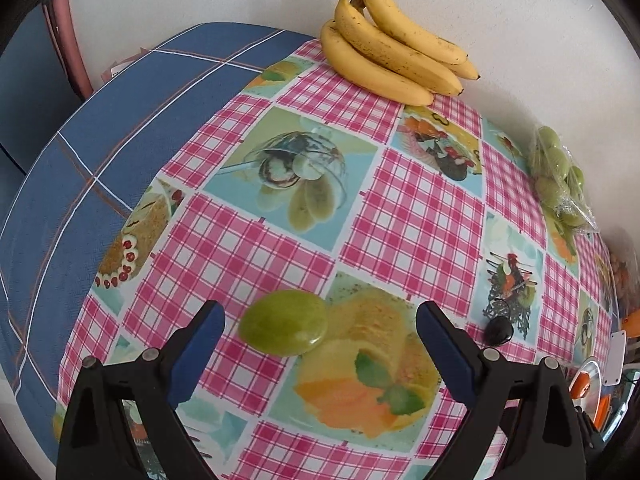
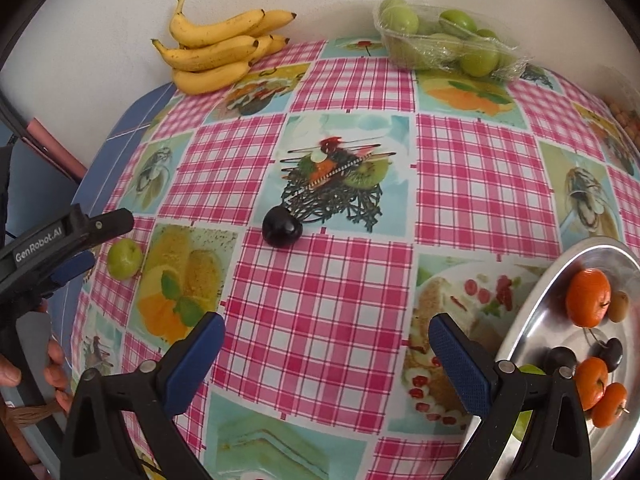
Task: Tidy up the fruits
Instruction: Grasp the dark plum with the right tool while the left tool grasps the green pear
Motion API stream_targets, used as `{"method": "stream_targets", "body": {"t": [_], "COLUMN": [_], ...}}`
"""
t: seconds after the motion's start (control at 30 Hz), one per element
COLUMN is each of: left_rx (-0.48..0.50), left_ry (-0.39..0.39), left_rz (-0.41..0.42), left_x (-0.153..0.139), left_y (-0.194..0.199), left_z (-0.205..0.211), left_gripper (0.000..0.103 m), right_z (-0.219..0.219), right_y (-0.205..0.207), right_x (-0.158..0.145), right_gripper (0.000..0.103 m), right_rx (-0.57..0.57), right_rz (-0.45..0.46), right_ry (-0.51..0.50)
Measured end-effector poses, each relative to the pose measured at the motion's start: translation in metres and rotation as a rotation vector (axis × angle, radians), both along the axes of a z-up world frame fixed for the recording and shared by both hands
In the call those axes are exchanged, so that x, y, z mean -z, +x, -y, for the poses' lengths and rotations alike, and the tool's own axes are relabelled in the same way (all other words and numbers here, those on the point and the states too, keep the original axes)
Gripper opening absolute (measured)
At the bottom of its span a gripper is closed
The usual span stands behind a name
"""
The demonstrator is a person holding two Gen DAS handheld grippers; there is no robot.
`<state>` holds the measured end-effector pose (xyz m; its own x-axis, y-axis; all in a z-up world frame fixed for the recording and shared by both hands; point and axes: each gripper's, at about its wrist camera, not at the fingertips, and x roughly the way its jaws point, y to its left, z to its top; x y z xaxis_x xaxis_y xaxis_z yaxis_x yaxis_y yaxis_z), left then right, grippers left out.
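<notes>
A loose green plum (image 1: 284, 328) lies on the pink checked tablecloth, between and just ahead of the open fingers of my left gripper (image 1: 320, 320). It also shows in the right wrist view (image 2: 124, 259), beside the left gripper (image 2: 100, 240). A dark cherry (image 2: 282, 227) lies mid-table, ahead of my right gripper (image 2: 326, 336), which is open and empty; it appears in the left wrist view (image 1: 499, 330) too. A metal plate (image 2: 532, 320) at right holds small oranges (image 2: 588, 297), dark cherries and green fruit.
A banana bunch (image 2: 216, 54) lies against the back wall, also in the left wrist view (image 1: 392, 48). A plastic tray of green plums (image 2: 444, 40) stands at the back right. A blue cloth (image 1: 80, 168) covers the table's left part.
</notes>
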<state>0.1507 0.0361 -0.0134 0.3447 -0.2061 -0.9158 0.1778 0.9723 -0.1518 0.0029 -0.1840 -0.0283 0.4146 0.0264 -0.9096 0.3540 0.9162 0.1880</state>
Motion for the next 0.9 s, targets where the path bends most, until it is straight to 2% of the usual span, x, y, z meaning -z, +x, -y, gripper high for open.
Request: {"method": "stream_targets", "body": {"t": [0.37,0.5,0.6,0.7,0.77,0.8,0.9], "left_rx": [-0.042,-0.047,-0.057,-0.057,-0.057,-0.059,-0.057], "left_ry": [-0.06,-0.055,-0.063,-0.045,-0.037,-0.036,-0.037], "left_rz": [-0.085,-0.104,-0.128,-0.134,-0.138,-0.138,-0.132], "left_x": [0.013,0.018,0.023,0.027,0.029,0.03,0.03], "left_y": [0.006,0.007,0.008,0.009,0.009,0.009,0.009], "left_z": [-0.014,-0.017,-0.02,-0.019,-0.019,-0.019,-0.019], "left_gripper": [0.095,0.078,0.076,0.067,0.063,0.058,0.057], "right_z": [0.005,0.001,-0.001,-0.003,-0.002,-0.002,0.0], "right_y": [0.029,0.039,0.046,0.053,0.055,0.056,0.057], "right_x": [-0.006,-0.005,-0.001,0.004,0.008,0.01,0.014], "right_gripper": [0.101,0.083,0.077,0.064,0.059,0.055,0.046], "right_rx": [0.055,0.046,0.053,0.046,0.052,0.054,0.062], "right_rz": [0.036,0.035,0.035,0.022,0.016,0.013,0.01], "right_ry": [0.075,0.067,0.069,0.057,0.054,0.057,0.064]}}
